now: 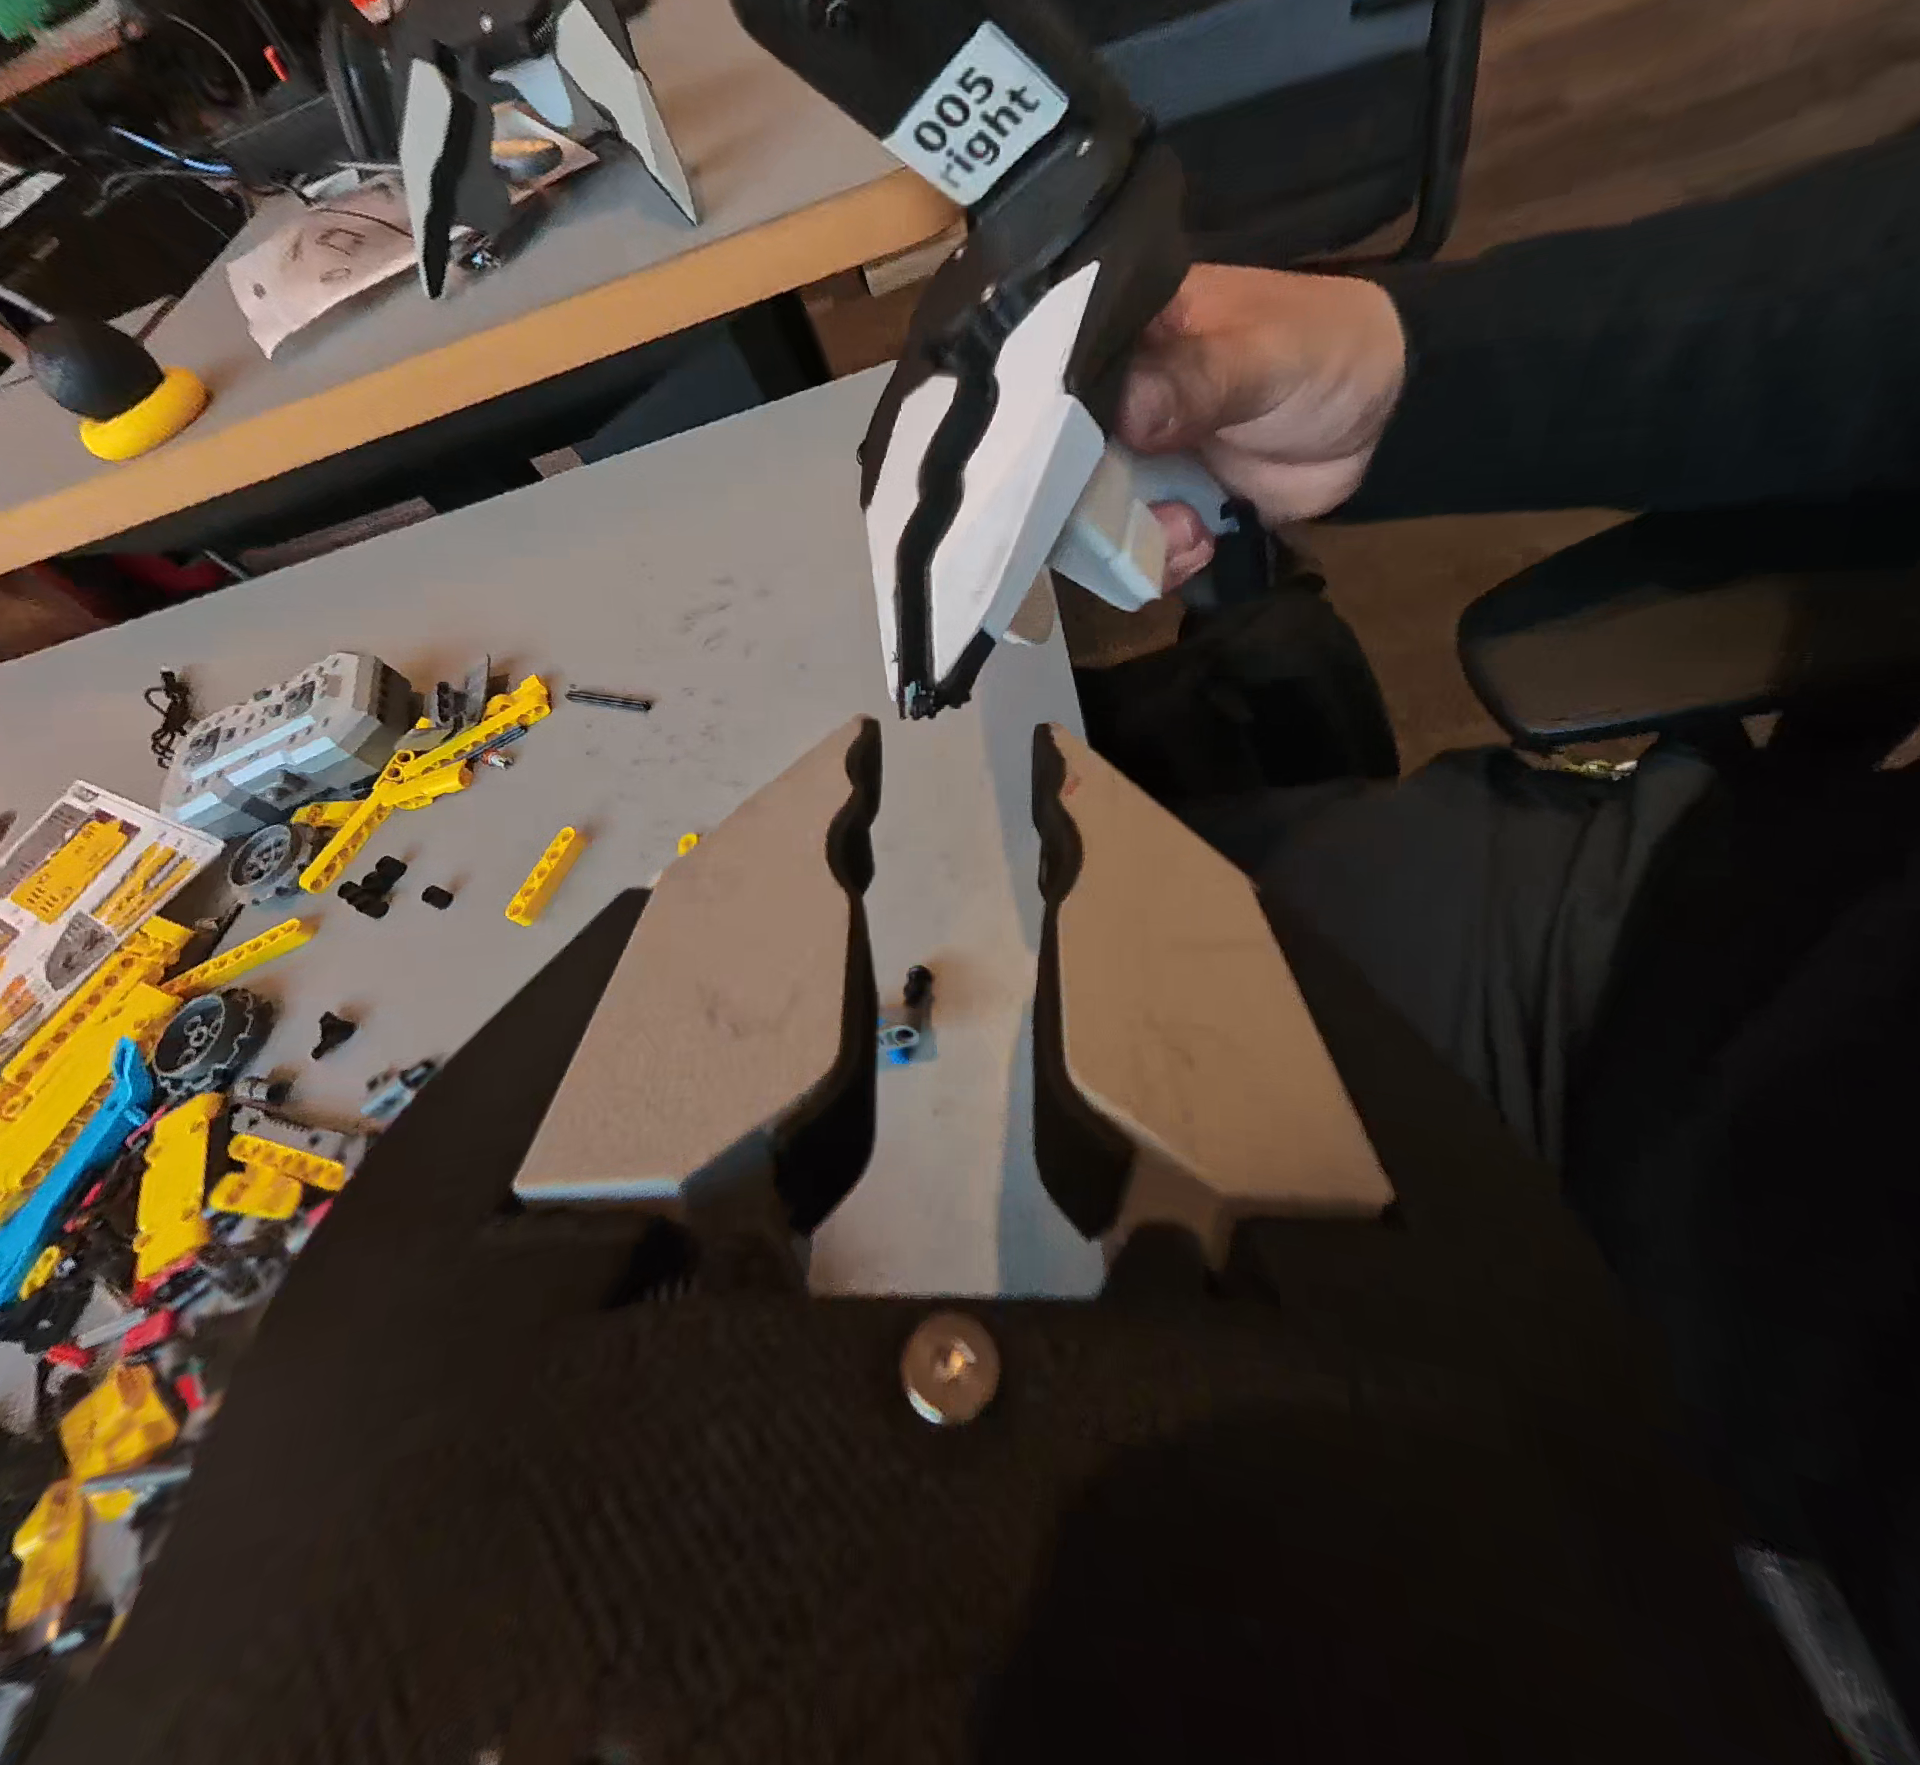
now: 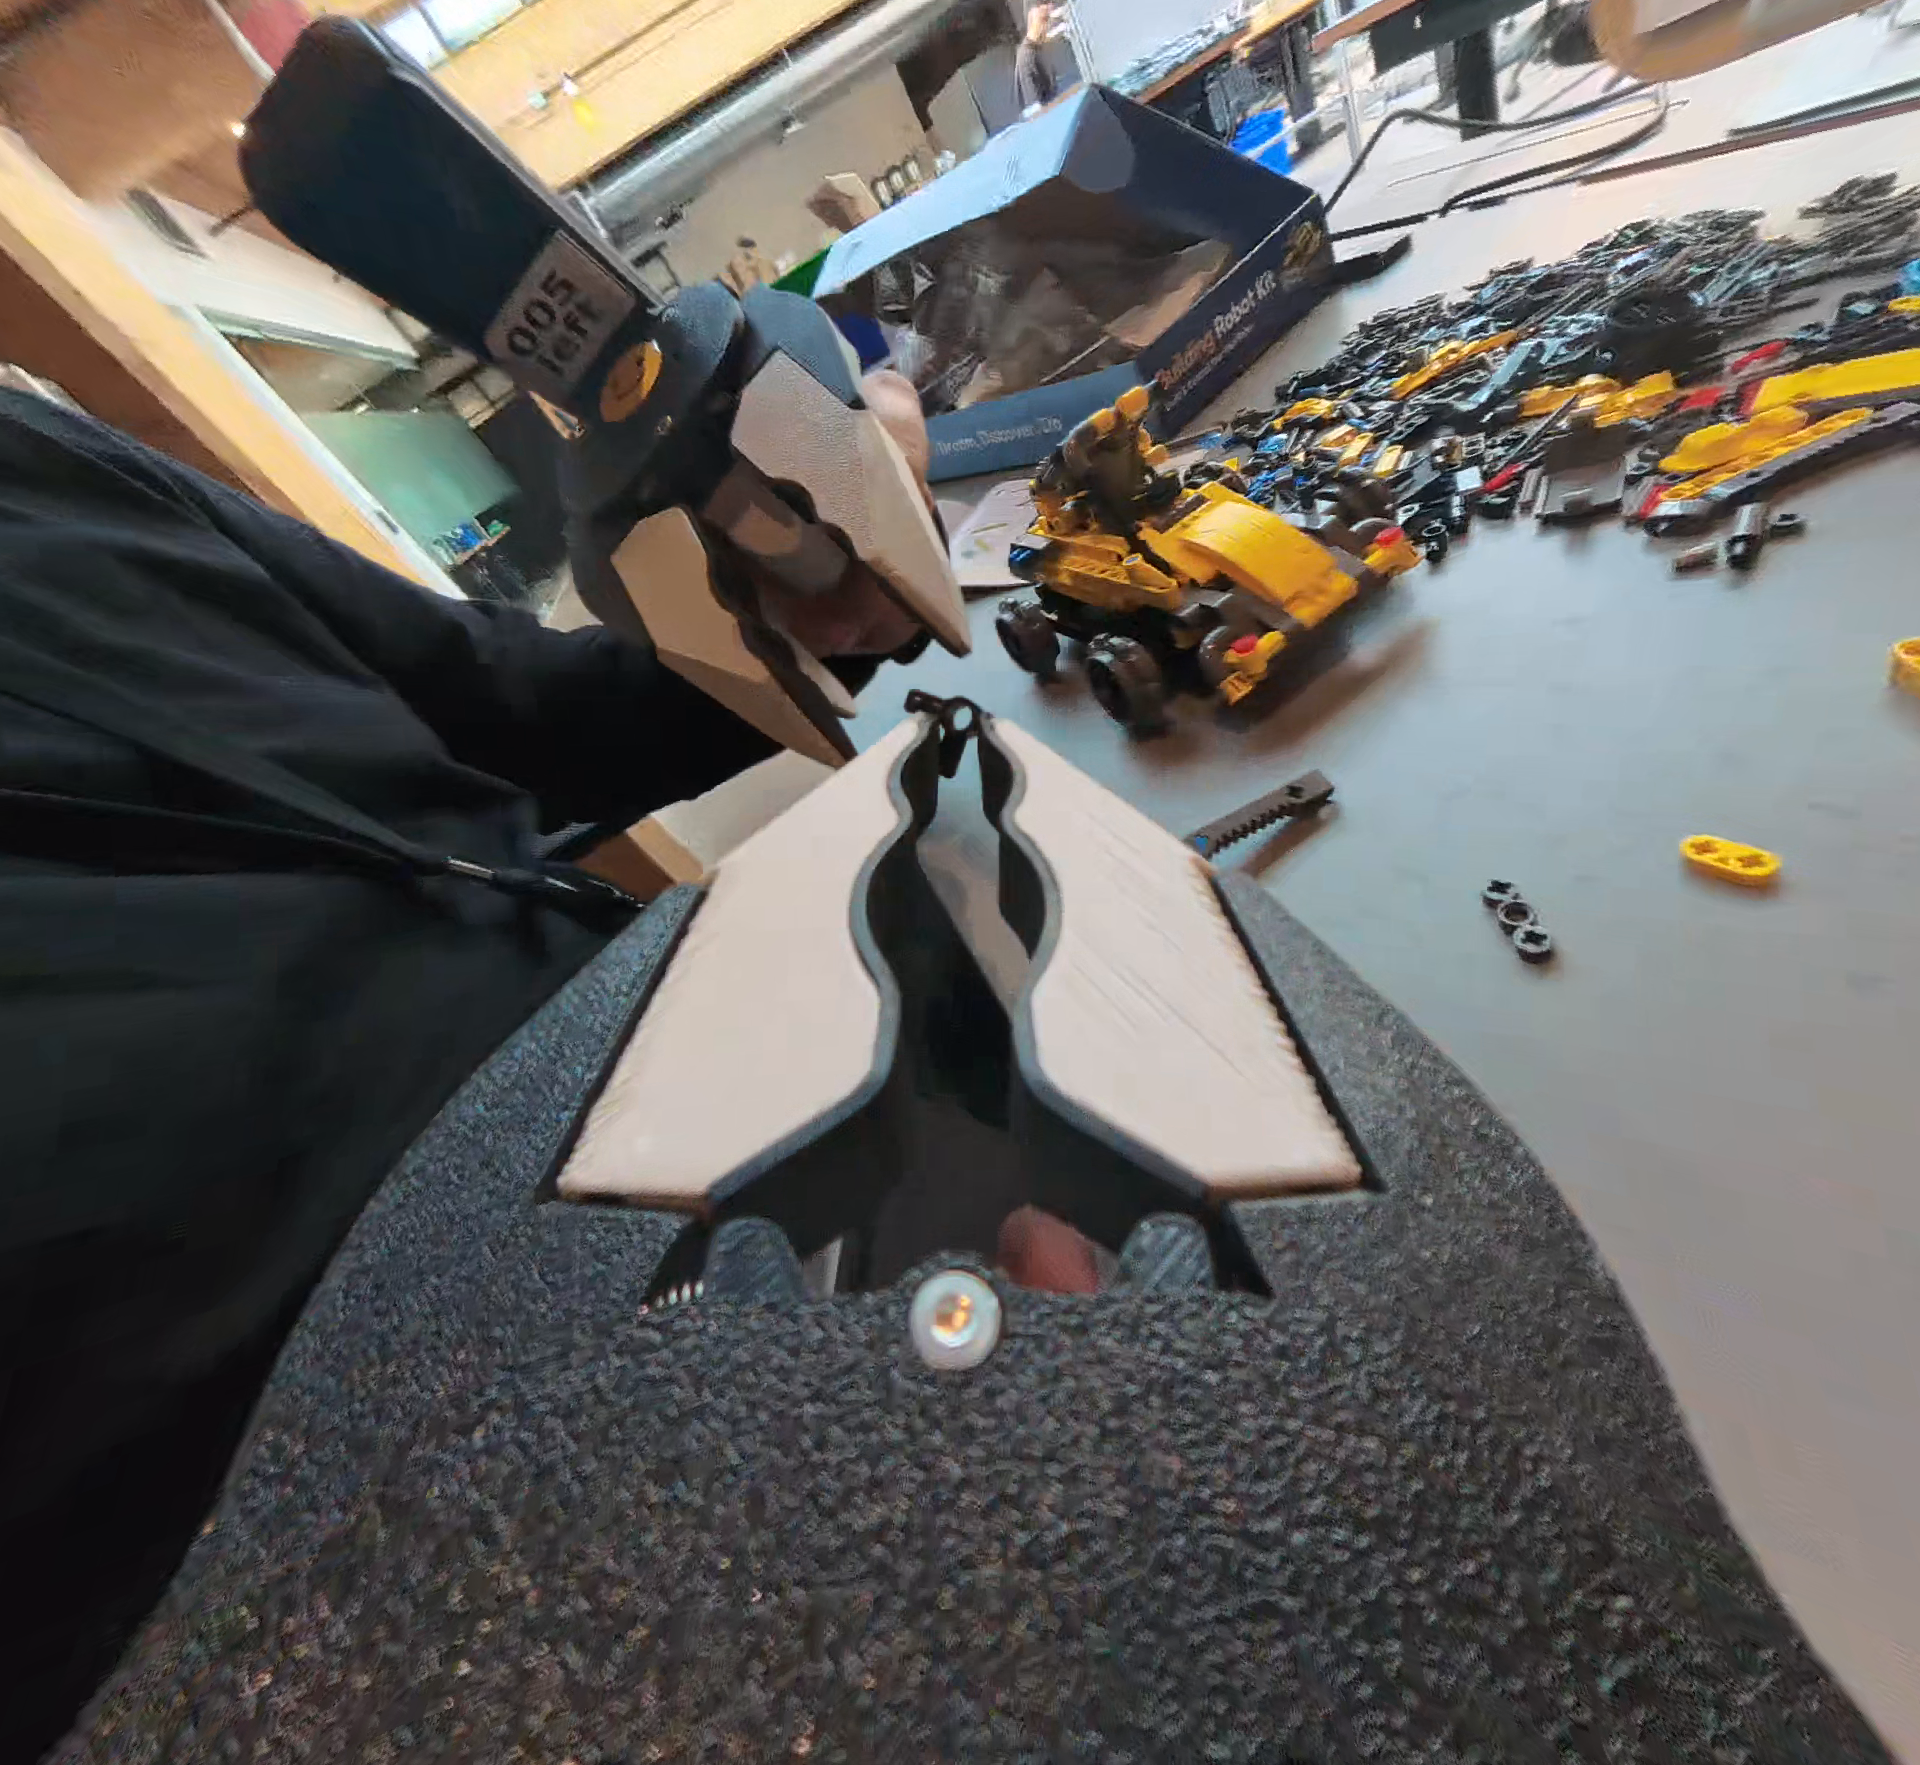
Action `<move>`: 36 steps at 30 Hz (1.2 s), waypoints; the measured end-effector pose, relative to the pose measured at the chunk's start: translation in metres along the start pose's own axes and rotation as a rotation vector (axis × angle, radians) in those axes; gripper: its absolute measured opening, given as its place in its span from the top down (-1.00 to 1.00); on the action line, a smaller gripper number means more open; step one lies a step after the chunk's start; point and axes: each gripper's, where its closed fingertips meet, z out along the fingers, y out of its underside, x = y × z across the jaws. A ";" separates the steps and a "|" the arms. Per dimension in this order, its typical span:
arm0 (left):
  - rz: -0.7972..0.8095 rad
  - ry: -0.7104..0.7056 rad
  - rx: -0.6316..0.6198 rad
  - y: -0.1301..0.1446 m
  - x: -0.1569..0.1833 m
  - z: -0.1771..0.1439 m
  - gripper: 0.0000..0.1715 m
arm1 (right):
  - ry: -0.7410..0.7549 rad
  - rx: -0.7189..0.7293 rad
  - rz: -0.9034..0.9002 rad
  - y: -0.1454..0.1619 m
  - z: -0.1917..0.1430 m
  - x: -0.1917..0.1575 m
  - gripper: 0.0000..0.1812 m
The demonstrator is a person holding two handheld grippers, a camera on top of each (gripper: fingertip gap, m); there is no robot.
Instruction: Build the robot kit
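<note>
Right gripper (image 2: 951, 728): fingers nearly together, tips pinching a small black part (image 2: 948, 716). Part is held clear of the table (image 2: 1558, 1040), up in the air near the table's front corner; too small to say what kind of piece it is. A tip-only pinch, probably because the part is so tiny.

Left gripper (image 1: 956, 744): fingers moderately apart, nothing between them. Its tips sit just beside the right gripper's tips, the two tools angled toward each other, which looks like lining up on the same part.

On the table under the left fingers: a black pin (image 1: 916, 983) and a blue piece (image 1: 902, 1038), loose, untouched.

Farther out: toothed rack (image 2: 1262, 816), yellow link (image 2: 1730, 859), black connector (image 2: 1519, 920), then a yellow vehicle (image 2: 1195, 562), built and standing on its wheels. Beyond it, a parts pile (image 2: 1558, 406) and an open box (image 2: 1091, 281). Nothing stands between the two grippers.

A spare gripper (image 1: 520, 53) stands on the next desk (image 1: 623, 292).
</note>
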 end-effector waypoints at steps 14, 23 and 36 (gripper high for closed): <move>-0.392 -0.099 -0.123 0.059 0.000 -0.009 0.65 | 0.317 -0.322 -0.793 0.002 0.039 0.012 0.93; -0.492 -0.033 -0.073 0.060 -0.001 -0.016 0.63 | 0.344 -0.399 -0.906 0.004 0.055 0.016 0.92; -0.570 0.012 -0.048 0.058 -0.004 -0.018 0.65 | 0.335 -0.386 -1.032 0.010 0.061 0.013 0.92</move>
